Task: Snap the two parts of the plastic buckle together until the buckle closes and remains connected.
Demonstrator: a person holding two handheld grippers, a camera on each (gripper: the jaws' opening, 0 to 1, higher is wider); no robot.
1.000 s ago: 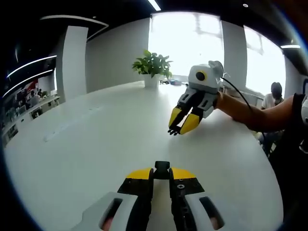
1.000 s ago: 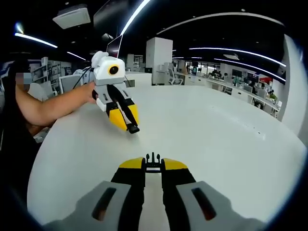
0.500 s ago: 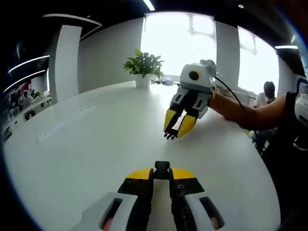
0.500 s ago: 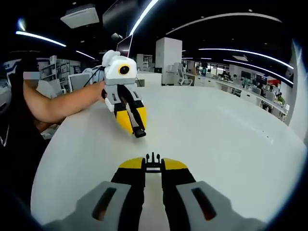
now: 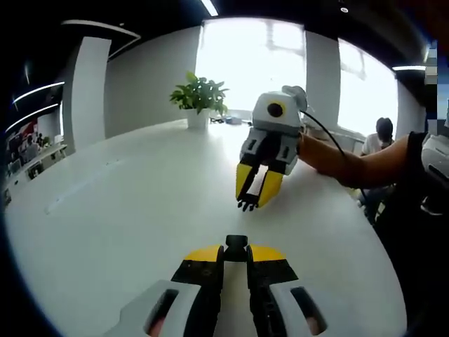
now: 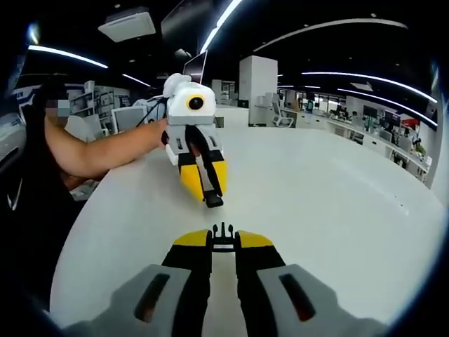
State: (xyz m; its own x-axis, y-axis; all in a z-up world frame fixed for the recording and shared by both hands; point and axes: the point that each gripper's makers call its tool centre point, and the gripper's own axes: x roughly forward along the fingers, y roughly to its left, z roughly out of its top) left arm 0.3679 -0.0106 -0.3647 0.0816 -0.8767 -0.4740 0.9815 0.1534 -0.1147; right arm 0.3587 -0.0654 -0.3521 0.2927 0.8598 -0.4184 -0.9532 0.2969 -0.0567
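Closer now, each claw (image 5: 236, 247) (image 6: 223, 235) pinches its buckle half (image 5: 236, 243) (image 6: 223, 229), tips apart.

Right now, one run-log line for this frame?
left gripper: shut on socket half | right gripper: shut on pronged half | halves: apart, facing, above white table | buckle: not joined

Two facing views low over one shared white table (image 5: 105, 232) (each looking toward the other's gripper).

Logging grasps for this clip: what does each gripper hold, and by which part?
Left gripper pinches the black socket buckle half by its rear; right gripper pinches the black pronged buckle half by its base.
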